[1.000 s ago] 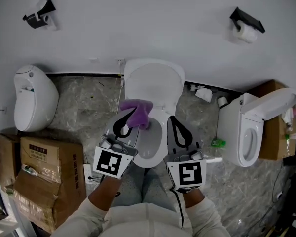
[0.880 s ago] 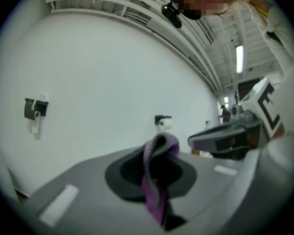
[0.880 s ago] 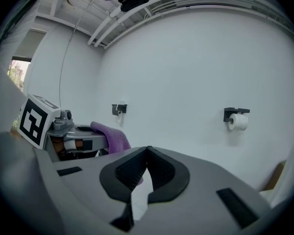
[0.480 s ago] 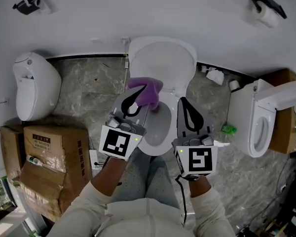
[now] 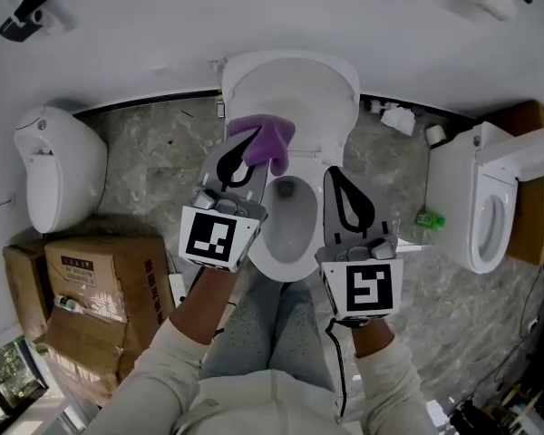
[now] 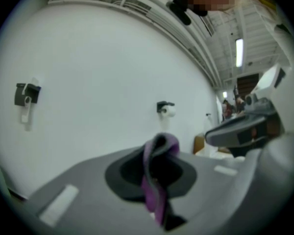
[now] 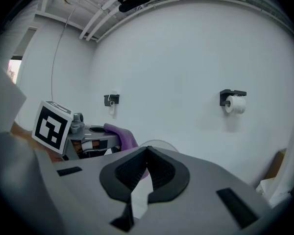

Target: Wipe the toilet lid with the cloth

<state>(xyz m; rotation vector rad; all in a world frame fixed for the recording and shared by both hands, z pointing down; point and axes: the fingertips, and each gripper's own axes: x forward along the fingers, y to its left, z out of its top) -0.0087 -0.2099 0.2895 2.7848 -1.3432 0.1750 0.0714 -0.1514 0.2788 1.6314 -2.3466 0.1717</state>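
The left claw (image 5: 243, 152) pinches the purple cloth (image 5: 272, 140) just above the middle of the head view. The cloth hangs over the back left rim of the toilet (image 5: 286, 243), right below the raised lid (image 5: 290, 89). The right claw (image 5: 332, 178), pressed together and empty, hangs over the bowl's right rim, apart from the cloth.

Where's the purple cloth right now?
In the head view, the purple cloth sits left of centre, clamped in the left gripper, at the lower left of the raised toilet lid, above the bowl.
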